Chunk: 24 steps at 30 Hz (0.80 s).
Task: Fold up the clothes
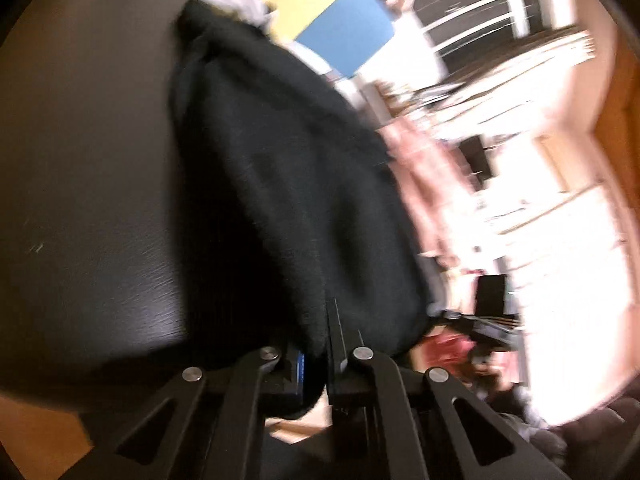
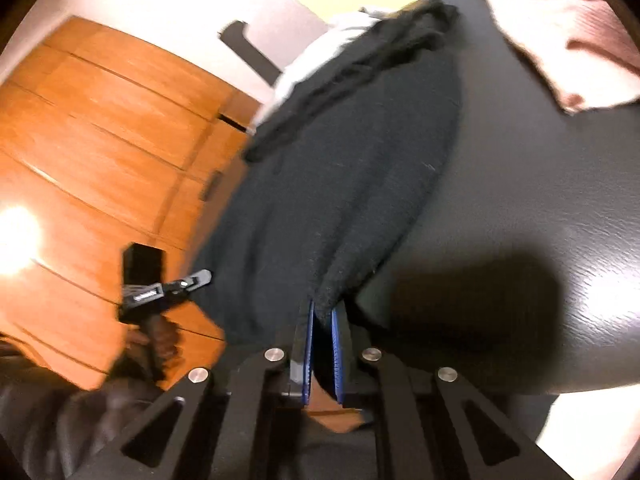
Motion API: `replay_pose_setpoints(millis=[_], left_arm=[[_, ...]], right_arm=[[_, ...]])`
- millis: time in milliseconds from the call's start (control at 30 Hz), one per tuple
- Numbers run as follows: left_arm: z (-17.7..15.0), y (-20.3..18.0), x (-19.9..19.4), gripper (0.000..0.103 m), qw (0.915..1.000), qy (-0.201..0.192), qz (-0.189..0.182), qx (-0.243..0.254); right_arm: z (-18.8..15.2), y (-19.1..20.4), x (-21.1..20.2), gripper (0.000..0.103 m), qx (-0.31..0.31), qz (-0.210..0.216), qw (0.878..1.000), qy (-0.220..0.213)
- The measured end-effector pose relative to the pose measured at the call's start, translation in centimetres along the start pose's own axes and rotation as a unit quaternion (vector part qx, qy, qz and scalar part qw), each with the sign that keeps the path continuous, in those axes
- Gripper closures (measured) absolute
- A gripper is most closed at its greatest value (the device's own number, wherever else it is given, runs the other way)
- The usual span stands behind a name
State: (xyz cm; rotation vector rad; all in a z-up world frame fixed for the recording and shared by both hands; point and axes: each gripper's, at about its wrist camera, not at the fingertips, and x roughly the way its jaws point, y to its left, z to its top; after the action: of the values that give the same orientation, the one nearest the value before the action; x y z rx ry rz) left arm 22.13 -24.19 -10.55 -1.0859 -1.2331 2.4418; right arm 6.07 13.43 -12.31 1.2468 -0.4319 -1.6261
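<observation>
Hand-held grippers (image 1: 320, 344) (image 2: 322, 320) pinch black garment (image 2: 320, 184) on dark table (image 2: 540, 184).

Both fisheye views are motion-blurred, with blown-out glare and a hard shadow on the table (image 2: 540, 184).

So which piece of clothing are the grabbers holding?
Find the dark table. The black top lies along its edge, with both grippers, left and right, pinching its near hem. The pink cloth and white cloth nearby lie untouched.
</observation>
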Motion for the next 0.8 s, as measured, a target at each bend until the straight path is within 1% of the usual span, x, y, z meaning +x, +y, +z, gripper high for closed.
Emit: replay_pose_setpoints(millis=[67,133,200,267,333,433,533,567,600,667,700,733,767,800], left_arm=[[0.3,-0.5,-0.5,0.098,0.9994,-0.003,-0.034,0.007],[1.2,-1.0,-1.2,0.098,0.9978,-0.016,-0.064,0.012],[2.3,-1.5,-1.7,0.098,0.9957,-0.03,-0.086,0.016],[4.2,-2.0,-2.2,0.098,0.9926,-0.05,-0.109,0.024],[6.4,-2.5,-2.4,0.098,0.9901,-0.068,-0.117,0.037],[10.7,-2.5,-2.0,0.098,0.986,-0.097,-0.129,0.043],[15.1,-1.1,-0.5,0.098,0.9851,-0.118,-0.123,0.025],[16.6,-0.3,0.4,0.097,0.9856,-0.12,-0.119,0.015],[18.0,0.5,1.3,0.097,0.986,-0.121,-0.114,0.006],[21.2,4.2,4.6,0.097,0.9896,-0.105,-0.079,-0.058],[21.9,5.9,6.0,0.097,0.9903,-0.096,-0.053,-0.086],[22.4,7.6,7.2,0.097,0.9896,-0.087,-0.027,-0.111],[22.6,8.9,8.4,0.098,0.9897,-0.069,-0.005,-0.126],[22.5,9.5,8.9,0.097,0.9902,-0.064,-0.001,-0.124]], right_arm=[[0.7,0.0,-0.4,0.094,0.012,0.028,0.999,-0.012],[1.5,0.2,-0.6,0.094,0.02,0.051,0.998,-0.024],[2.8,0.7,-1.0,0.094,0.019,0.071,0.997,-0.039],[4.3,1.3,-1.3,0.094,0.015,0.085,0.995,-0.053],[6.1,1.8,-1.5,0.094,0.01,0.094,0.993,-0.067],[10.1,1.9,-1.2,0.094,0.0,0.094,0.992,-0.086],[14.2,1.8,-0.7,0.094,-0.007,0.091,0.99,-0.106],[16.3,1.3,-0.3,0.094,-0.005,0.083,0.99,-0.115],[17.7,0.6,-0.1,0.094,0.001,0.081,0.99,-0.118],[21.0,-1.6,1.6,0.094,0.027,0.057,0.991,-0.118],[22.6,-2.7,2.5,0.094,0.04,0.045,0.991,-0.117],[23.2,-3.6,3.6,0.093,0.05,0.031,0.993,-0.106],[23.8,-4.5,4.7,0.093,0.061,0.017,0.993,-0.095],[24.4,-5.4,5.8,0.091,0.071,0.003,0.994,-0.083]])
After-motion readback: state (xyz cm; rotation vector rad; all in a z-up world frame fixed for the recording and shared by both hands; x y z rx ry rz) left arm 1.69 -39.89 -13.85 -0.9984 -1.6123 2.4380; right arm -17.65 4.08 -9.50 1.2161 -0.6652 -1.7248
